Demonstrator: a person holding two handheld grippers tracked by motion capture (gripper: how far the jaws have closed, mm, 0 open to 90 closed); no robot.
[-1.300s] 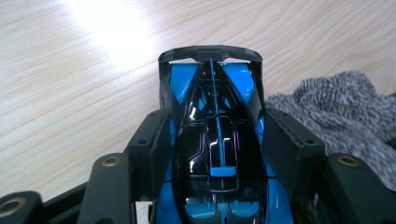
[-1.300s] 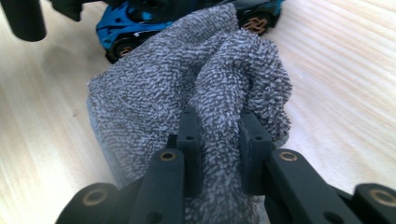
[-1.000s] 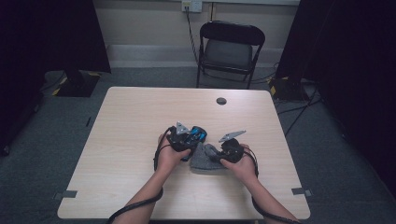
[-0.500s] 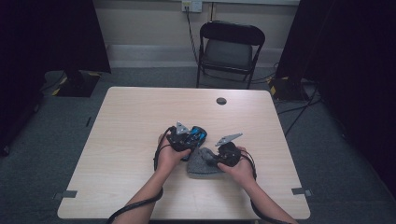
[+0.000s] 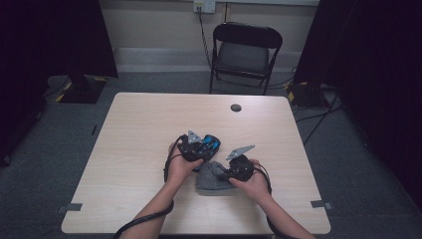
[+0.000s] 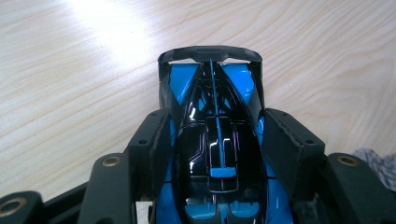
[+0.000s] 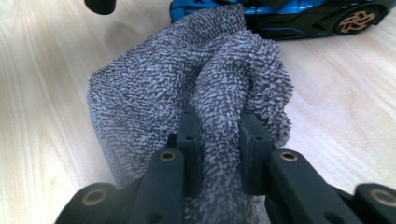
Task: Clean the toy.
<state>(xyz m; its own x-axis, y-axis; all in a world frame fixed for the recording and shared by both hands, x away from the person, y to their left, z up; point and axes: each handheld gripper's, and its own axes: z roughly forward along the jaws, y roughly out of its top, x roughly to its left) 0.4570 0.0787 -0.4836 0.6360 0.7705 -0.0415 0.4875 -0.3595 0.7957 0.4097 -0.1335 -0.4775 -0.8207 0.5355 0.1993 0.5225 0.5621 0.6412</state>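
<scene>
The left gripper [image 5: 208,144] sat a little near of the middle of the table [image 5: 139,129], in the person's left hand [image 5: 180,167]. Its jaws were clamped on the two sides of a toy car [image 6: 215,140], blue and black with a glossy roof. In the left gripper view the car ran straight out between the pads, its dark wing at the far end above the pale wood, and a corner of the grey cloth showed at the right edge. From the high view the car [image 5: 209,145] appeared as a small blue patch at the front of that gripper, just left of the other one.

The right gripper [image 5: 228,173] lay near and to the right of the left one, in the person's right hand [image 5: 255,183]. Its jaws stood narrow, pinched on a bunched fold of a grey cloth [image 7: 187,88], a nubbly towel. The fold rose between the pads, and the rest of the cloth spread out beyond them, to the left and toward the car. In the right gripper view the car [image 7: 299,16] stood just behind the cloth at the top, side on, with a bronze wheel at the right; the cloth covered part of its left end. From above, the cloth [image 5: 211,183] rested on the table between the two hands, beneath the right gripper and just near of the car
</scene>
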